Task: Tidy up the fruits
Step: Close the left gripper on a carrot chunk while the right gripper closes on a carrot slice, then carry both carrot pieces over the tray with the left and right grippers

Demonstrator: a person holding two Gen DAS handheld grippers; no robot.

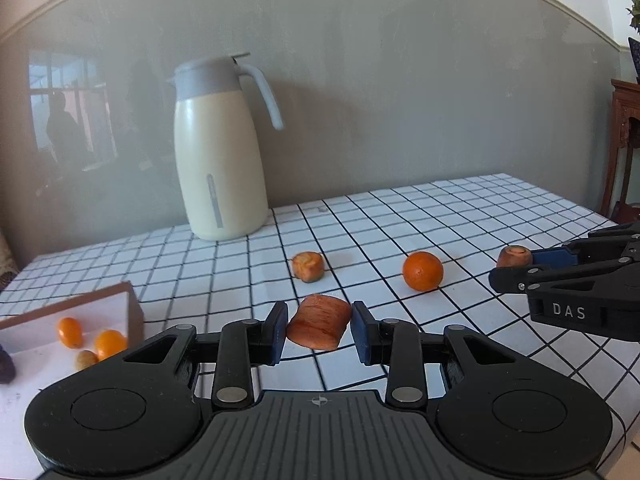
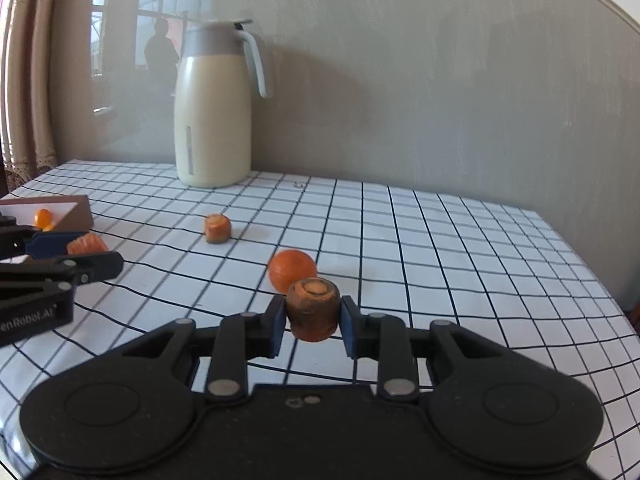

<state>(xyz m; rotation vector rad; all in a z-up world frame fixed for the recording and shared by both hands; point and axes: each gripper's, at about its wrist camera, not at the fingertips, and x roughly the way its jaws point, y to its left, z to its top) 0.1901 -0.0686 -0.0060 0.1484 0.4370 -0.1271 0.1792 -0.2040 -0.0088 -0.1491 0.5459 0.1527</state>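
My left gripper (image 1: 319, 326) is shut on an orange carrot chunk (image 1: 319, 322), held just above the checked tablecloth; it also shows in the right wrist view (image 2: 86, 245). My right gripper (image 2: 313, 318) is shut on a brown-topped carrot stub (image 2: 313, 312), seen at the right edge in the left wrist view (image 1: 514, 257). A round orange (image 1: 423, 271) lies on the cloth between the grippers, just behind the stub in the right wrist view (image 2: 292, 270). Another carrot stub (image 1: 307, 266) lies farther back (image 2: 217, 228). A shallow box (image 1: 130, 312) at the left holds small oranges (image 1: 109, 343).
A cream thermos jug (image 1: 220, 152) with a grey lid stands at the back by the grey wall (image 2: 214, 108). The table's right edge (image 2: 592, 264) drops off. A dark fruit (image 1: 6, 364) and a small tan fruit (image 1: 86, 359) lie in the box. A wooden cabinet (image 1: 624, 140) stands far right.
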